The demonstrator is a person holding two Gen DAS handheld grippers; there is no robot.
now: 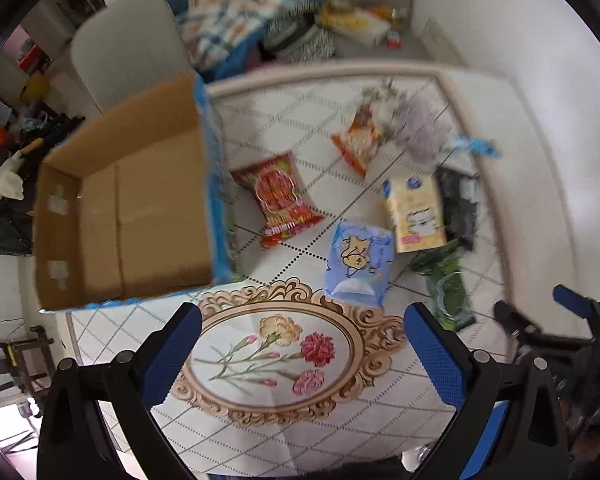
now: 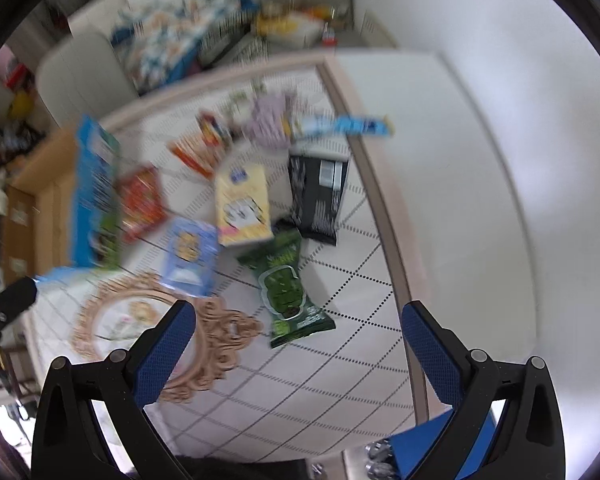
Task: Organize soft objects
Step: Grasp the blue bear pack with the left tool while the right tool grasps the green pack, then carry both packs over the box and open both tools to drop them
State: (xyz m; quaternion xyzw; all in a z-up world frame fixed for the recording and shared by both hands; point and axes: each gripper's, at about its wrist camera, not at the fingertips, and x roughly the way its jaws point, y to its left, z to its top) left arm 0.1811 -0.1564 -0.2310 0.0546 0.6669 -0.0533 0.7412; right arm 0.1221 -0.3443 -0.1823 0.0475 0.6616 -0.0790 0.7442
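Heads up, your right view is badly smeared, so the far packs by the bench [image 2: 384,216] edge are mush, and the cardboard box [image 1: 140,208] is cut off there. Your left tool [image 1: 302,346] hangs wide open with nothing in it; the blue tissue pack [image 1: 358,264] lies just ahead between its fingers, long axis running away from you. Your right tool [image 2: 298,342] is open and empty too, with the green snack pack [image 2: 286,286] just ahead, angled lengthwise away toward the left.
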